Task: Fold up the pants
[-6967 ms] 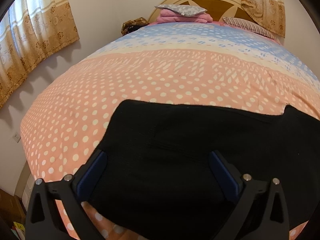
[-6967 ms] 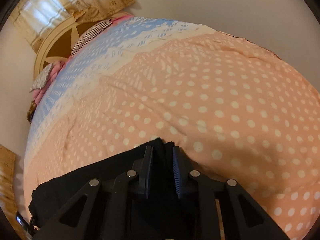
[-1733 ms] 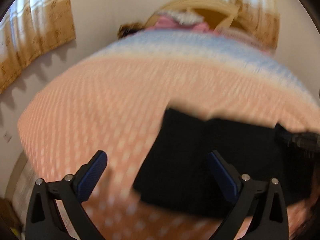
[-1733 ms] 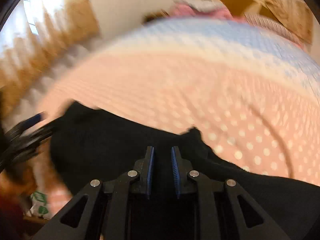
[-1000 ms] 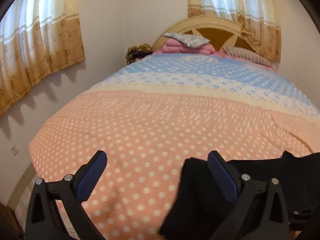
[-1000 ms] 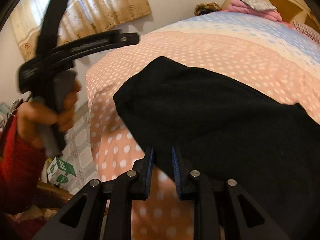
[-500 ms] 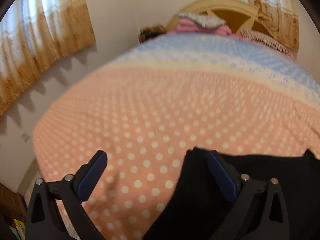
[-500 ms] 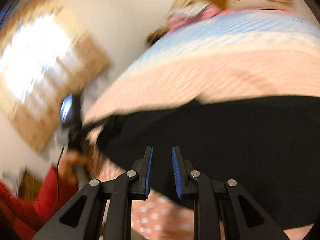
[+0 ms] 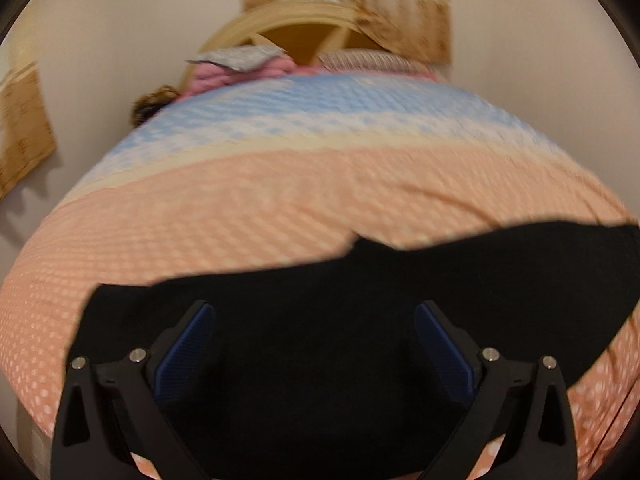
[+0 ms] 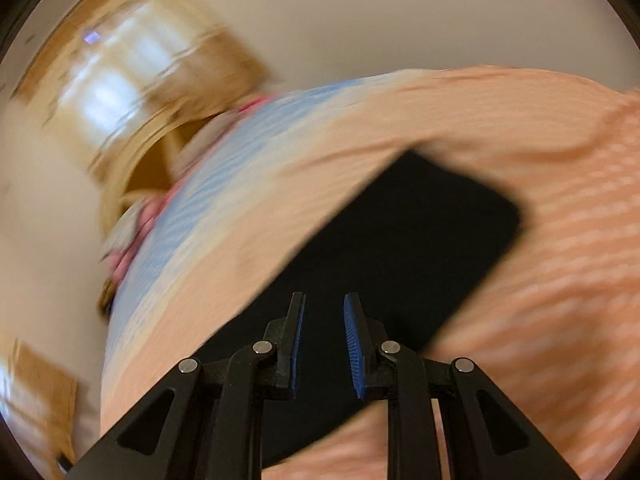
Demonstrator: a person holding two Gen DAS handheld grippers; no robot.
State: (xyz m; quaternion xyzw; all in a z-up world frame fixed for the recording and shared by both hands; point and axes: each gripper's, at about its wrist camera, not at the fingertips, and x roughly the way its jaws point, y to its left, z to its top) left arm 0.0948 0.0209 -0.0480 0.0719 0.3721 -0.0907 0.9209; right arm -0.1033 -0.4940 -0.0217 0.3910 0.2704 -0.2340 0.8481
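- Two grippers are working over black pants lying on a bed; both views are smeared by motion blur
- Left gripper [image 9: 312, 340] is hovering above the pants [image 9: 320, 312] with its blue-padded fingers [image 9: 184, 344] standing wide apart and nothing clamped between them
- Right gripper [image 10: 324, 344] is pointing along the pants [image 10: 400, 248] with its jaws drawn close, a narrow gap showing between the pads and only dark cloth lying behind it; no fabric is visibly being pinched
- Pants are lying as a dark, roughly flat slab across the near, peach end of the bedspread [image 9: 280, 208], in the left wrist view stretching from the lower left out to the right edge
- Bedspread is shading from dotted peach through a cream band to blue farther away
- Folded pink bedding [image 9: 240, 72] with a grey piece on top is sitting at the far end against a curved wooden headboard [image 9: 296, 28]
- Curtains [image 9: 404, 28] are hanging behind the headboard
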